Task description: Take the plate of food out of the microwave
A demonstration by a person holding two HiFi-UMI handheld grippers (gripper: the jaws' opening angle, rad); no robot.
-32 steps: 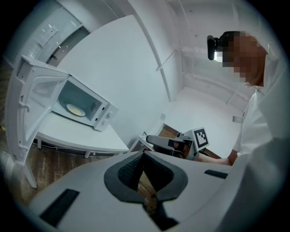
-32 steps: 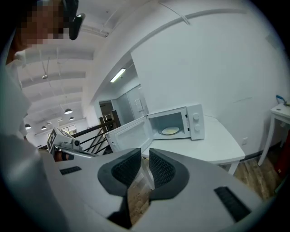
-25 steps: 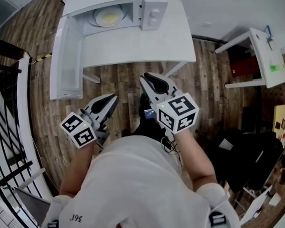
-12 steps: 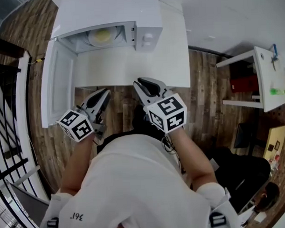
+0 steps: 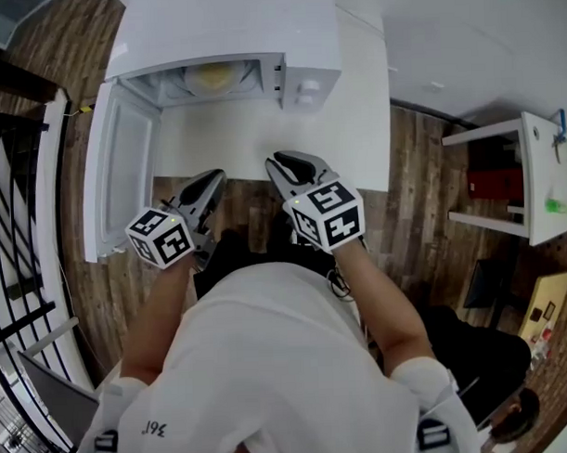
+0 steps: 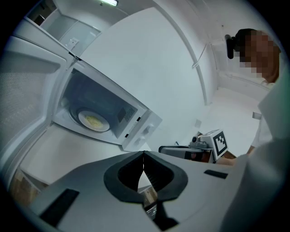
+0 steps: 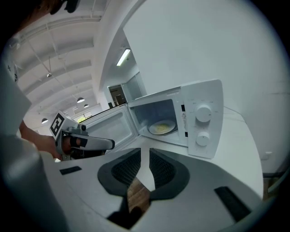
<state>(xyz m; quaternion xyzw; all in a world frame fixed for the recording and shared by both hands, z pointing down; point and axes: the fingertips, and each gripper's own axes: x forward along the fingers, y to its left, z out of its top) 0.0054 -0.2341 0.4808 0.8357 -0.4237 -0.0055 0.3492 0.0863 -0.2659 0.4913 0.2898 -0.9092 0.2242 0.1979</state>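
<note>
Currently the left gripper (image 6: 143, 154) is pressed together, empty; the right gripper (image 7: 145, 152) stands slightly apart, empty.

White plate of yellow food (image 7: 161, 128) lying flat inside white microwave (image 7: 201, 120); door (image 7: 111, 128) wide open.

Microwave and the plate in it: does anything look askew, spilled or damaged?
Nothing stands out. The microwave stands square on the white table with its door swung wide open, and the plate lies flat inside with the yellow food on it. No spill shows.
</note>
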